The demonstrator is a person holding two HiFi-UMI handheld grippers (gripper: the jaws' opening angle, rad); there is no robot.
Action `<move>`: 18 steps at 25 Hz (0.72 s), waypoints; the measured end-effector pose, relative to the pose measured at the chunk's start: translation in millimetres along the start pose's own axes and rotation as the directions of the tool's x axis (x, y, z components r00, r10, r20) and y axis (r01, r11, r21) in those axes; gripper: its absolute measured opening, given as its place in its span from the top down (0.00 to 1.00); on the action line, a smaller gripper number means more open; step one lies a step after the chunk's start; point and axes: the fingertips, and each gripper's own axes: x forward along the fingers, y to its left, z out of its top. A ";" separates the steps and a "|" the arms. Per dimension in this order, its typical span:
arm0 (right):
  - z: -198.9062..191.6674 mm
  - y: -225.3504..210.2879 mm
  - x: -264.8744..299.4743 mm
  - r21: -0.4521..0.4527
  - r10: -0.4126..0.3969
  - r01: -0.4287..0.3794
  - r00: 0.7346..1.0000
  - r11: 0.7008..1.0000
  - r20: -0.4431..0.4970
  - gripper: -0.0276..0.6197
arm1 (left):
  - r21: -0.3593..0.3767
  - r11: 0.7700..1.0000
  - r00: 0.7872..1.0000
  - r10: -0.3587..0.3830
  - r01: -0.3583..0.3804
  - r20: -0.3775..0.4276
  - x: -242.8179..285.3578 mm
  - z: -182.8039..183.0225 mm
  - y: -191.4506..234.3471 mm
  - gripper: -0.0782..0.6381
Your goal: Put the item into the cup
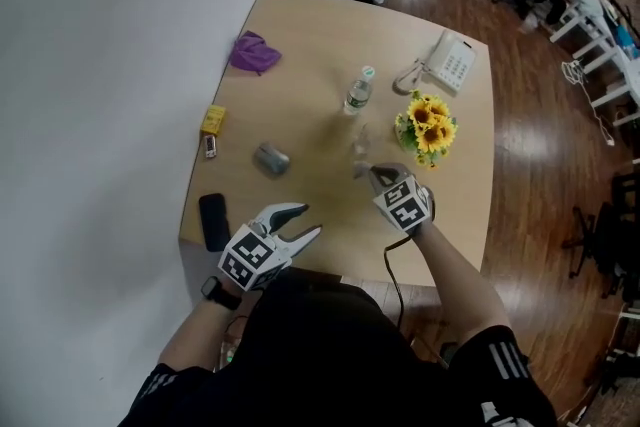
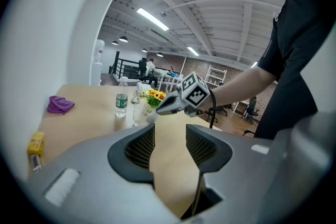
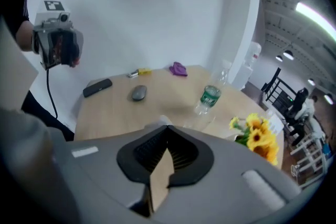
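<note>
Right gripper view: the right gripper [image 3: 167,127] has its jaws closed on a small pale item [image 3: 160,120]; head view places that item just beside the clear cup [image 1: 359,145], on the table [image 1: 300,35]. The left gripper [image 2: 170,132] has its jaws spread wide with nothing between them.

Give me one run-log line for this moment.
left gripper open, empty | right gripper shut on white item | cup upright, item not inside

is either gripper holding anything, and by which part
The right hand-held gripper pinches a small white item at its jaw tips; which part of it cannot be told. The left hand-held gripper is open, empty.
</note>
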 end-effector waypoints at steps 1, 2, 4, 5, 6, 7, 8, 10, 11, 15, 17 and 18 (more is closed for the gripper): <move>12.9 -10.5 -8.0 -0.001 -0.018 0.018 1.000 1.000 0.020 0.94 | 0.004 1.000 1.000 -0.005 0.005 0.006 1.7 2.6 0.9 0.64; 24.7 -20.7 -14.3 -0.002 -0.034 0.034 0.999 0.999 0.033 0.95 | 0.008 1.000 1.000 -0.009 0.009 0.010 3.0 4.9 1.8 0.64; 41.4 -39.0 -20.0 -0.010 -0.059 0.059 0.998 0.998 0.029 0.95 | 0.013 1.000 1.000 -0.018 0.017 0.016 4.7 8.1 2.8 0.64; 45.8 -47.3 -19.6 -0.020 -0.070 0.070 0.997 0.997 0.014 0.94 | 0.015 1.000 1.000 -0.021 0.021 0.018 5.3 9.1 3.1 0.64; 48.0 -55.2 -17.3 -0.036 -0.082 0.082 0.997 0.996 -0.007 0.94 | 0.016 1.000 1.000 -0.023 0.023 0.021 5.5 9.8 3.7 0.64; 48.6 -62.8 -13.7 -0.057 -0.095 0.093 0.995 0.994 -0.032 0.94 | 0.015 1.000 0.999 -0.024 0.023 0.023 5.3 10.4 4.7 0.64; 48.1 -69.7 -9.1 -0.076 -0.105 0.101 0.993 0.992 -0.058 0.94 | 0.013 1.000 0.999 -0.023 0.022 0.026 4.7 10.7 6.0 0.64; 45.1 -80.3 2.2 -0.103 -0.117 0.107 0.988 0.989 -0.104 0.95 | 0.006 1.000 0.999 -0.016 0.016 0.028 2.6 9.9 9.0 0.64; 42.6 -84.1 8.7 -0.117 -0.121 0.107 0.985 0.987 -0.127 0.94 | 0.001 1.000 1.000 -0.012 0.012 0.028 1.3 8.6 10.5 0.64; 27.7 -94.8 33.8 -0.176 -0.141 0.103 0.965 0.979 -0.220 0.94 | -0.022 1.000 1.000 0.010 -0.009 0.024 -4.3 1.1 15.2 0.64; 25.4 -94.9 42.9 -0.204 -0.142 0.092 0.959 0.975 -0.246 0.94 | -0.036 0.999 0.999 0.022 -0.021 0.025 -8.4 -2.9 17.3 0.64; 25.2 -93.9 46.8 -0.225 -0.142 0.084 0.956 0.971 -0.256 0.94 | -0.041 0.999 0.999 0.027 -0.026 0.024 -10.2 -4.9 18.3 0.64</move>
